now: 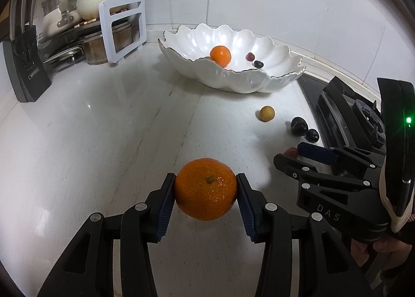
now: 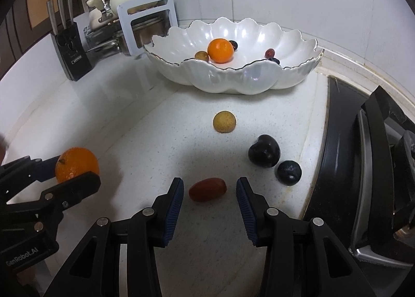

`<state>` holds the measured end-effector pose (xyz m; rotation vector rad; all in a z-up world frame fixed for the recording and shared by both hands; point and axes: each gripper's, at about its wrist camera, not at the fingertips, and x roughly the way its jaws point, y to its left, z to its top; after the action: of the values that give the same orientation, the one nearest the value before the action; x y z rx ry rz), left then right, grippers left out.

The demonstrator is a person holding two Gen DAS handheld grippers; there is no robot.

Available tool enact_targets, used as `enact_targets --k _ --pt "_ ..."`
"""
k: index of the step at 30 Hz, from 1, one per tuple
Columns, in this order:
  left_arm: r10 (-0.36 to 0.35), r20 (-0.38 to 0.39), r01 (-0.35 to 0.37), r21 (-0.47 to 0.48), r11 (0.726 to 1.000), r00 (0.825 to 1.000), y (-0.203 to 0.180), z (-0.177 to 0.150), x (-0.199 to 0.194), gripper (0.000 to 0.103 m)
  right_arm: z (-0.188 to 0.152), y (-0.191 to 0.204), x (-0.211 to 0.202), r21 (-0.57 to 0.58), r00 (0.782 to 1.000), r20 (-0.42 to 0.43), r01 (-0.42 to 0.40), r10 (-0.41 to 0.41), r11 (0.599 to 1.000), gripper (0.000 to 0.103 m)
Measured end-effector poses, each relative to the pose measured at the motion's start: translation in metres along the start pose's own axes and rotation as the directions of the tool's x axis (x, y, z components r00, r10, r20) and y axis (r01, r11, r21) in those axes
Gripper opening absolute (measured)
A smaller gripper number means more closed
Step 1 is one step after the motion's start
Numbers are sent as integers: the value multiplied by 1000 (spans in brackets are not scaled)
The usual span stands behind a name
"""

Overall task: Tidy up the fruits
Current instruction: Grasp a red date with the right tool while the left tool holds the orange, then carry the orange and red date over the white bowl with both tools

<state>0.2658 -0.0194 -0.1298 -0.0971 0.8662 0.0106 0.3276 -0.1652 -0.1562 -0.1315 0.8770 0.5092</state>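
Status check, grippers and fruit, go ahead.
Left gripper shut on orange. Right gripper open around red fruit, not gripping. Bowl ahead; yellow fruit on the counter between.

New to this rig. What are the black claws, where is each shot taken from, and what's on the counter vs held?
There is no robot arm here: a person holds a two-finger gripper in each hand, and each one carries a fisheye camera looking along its fingers.

The left wrist view shows the left gripper shut on an orange; the right gripper appears at its right edge.

The right wrist view shows the right gripper open, its pads on either side of a small red fruit without touching it.

Loose on the white counter lie a yellow-brown round fruit and two dark fruits, beside a stove.

Behind them, the scalloped white bowl already holds another orange and a few small fruits.
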Motion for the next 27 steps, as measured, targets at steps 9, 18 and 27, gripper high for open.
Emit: enact_targets --k 9,18,27 --pt "-13 3 13 -4 1000 1000 1 6 4 46 0 1 -1 1 1000 2 -5 5 1000 28" --pt "-37 34 37 16 999 999 1 14 -5 46 4 7 -24 13 999 53 5 -6 1000 28" --pt "-85 96 80 50 996 992 1 32 -22 45 15 11 -52 60 991 129 39 -47 997 28"
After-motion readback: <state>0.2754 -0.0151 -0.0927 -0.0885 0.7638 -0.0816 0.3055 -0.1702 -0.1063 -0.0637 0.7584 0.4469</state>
